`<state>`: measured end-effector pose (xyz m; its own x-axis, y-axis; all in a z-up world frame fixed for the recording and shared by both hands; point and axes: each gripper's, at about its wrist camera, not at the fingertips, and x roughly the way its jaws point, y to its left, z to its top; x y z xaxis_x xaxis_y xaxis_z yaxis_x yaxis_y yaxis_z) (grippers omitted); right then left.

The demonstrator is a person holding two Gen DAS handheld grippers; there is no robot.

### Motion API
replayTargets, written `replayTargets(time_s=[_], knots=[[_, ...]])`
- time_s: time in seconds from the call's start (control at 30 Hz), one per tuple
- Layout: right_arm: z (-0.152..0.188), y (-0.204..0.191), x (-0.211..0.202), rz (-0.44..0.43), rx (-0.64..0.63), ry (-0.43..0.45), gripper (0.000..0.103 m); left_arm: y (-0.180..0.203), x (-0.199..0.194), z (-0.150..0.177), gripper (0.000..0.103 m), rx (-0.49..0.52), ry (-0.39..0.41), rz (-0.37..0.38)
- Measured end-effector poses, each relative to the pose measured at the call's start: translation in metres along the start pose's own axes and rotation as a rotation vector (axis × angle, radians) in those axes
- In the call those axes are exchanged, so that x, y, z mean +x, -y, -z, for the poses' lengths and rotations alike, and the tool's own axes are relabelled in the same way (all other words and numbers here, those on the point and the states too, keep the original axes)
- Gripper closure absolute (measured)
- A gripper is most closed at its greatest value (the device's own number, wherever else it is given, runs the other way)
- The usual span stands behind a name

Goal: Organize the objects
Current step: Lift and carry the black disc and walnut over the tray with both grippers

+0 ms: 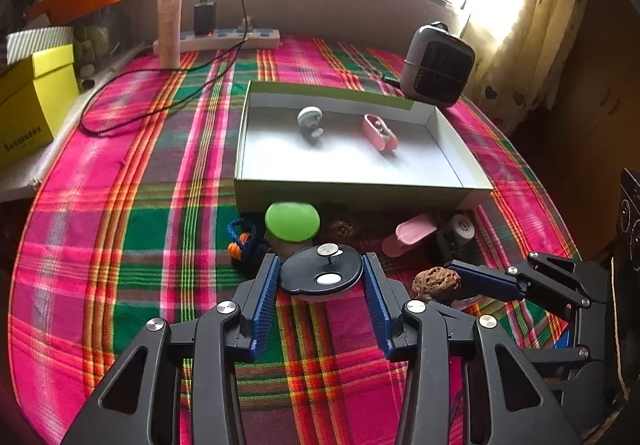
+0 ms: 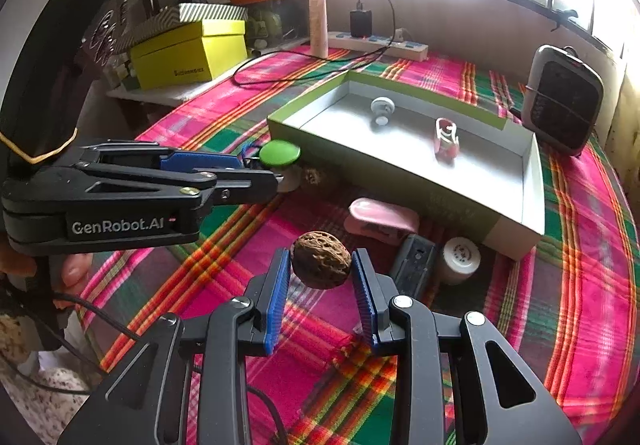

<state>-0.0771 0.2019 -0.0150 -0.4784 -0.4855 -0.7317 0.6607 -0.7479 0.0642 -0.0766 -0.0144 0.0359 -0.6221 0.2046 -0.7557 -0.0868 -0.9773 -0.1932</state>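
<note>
**Both grippers loaded, box still ahead**

On the plaid tabletop (image 1: 120,173), going left to right: left gripper (image 1: 322,277) pinches a black disc (image 1: 320,275) between its blue pads, disc looks lifted just off the cloth. Just past it: orange earplugs on blue cord (image 1: 242,245), green-capped jar (image 1: 292,223), pink clip (image 1: 408,239), small white cylinder (image 1: 462,231). Right gripper (image 2: 321,265) is clamped on a walnut (image 2: 321,264), held clear of the cloth.

Open box (image 1: 352,187) sits beyond the clutter, already holding a grey knob (image 1: 310,121) and a pink case (image 1: 379,131).

Risks:
- Walnut is round and hard; grip is on the curved sides, so it could squirt out if the gripper tilts or eases.
- Disc is held at its rim only; a bump on the box's near wall could knock it loose.
- Grippers are close together; both heading for the box could collide.
- Jar stands right in the left gripper's path.

Room: backlit window, power strip (image 1: 224,37), small heater (image 1: 436,71), yellow boxes (image 1: 32,101) at left.
</note>
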Motion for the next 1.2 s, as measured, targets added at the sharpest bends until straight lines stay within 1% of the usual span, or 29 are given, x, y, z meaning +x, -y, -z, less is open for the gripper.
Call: replayTargets(time_s=[0.37, 0.67, 0.97, 1.03, 1.2], knots=[[-0.018, 0.017, -0.005, 0.015, 0.040, 0.041, 0.070, 0.004, -0.005, -0.018, 0.063, 0.020, 0.031, 0.004], [-0.032, 0.030, -0.002, 0.025, 0.065, 0.057, 0.070, 0.005, 0.000, -0.035, 0.063, 0.029, 0.044, 0.004], [-0.054, 0.046, 0.007, 0.043, 0.087, 0.070, 0.070, -0.001, 0.014, -0.056, 0.063, 0.026, 0.048, 0.013], [-0.060, 0.048, 0.010, 0.047, 0.090, 0.071, 0.070, -0.003, 0.019, -0.061, 0.063, 0.012, 0.046, 0.014], [-0.071, 0.057, 0.022, 0.057, 0.097, 0.062, 0.070, -0.007, 0.031, -0.070, 0.063, 0.013, 0.037, 0.013]])
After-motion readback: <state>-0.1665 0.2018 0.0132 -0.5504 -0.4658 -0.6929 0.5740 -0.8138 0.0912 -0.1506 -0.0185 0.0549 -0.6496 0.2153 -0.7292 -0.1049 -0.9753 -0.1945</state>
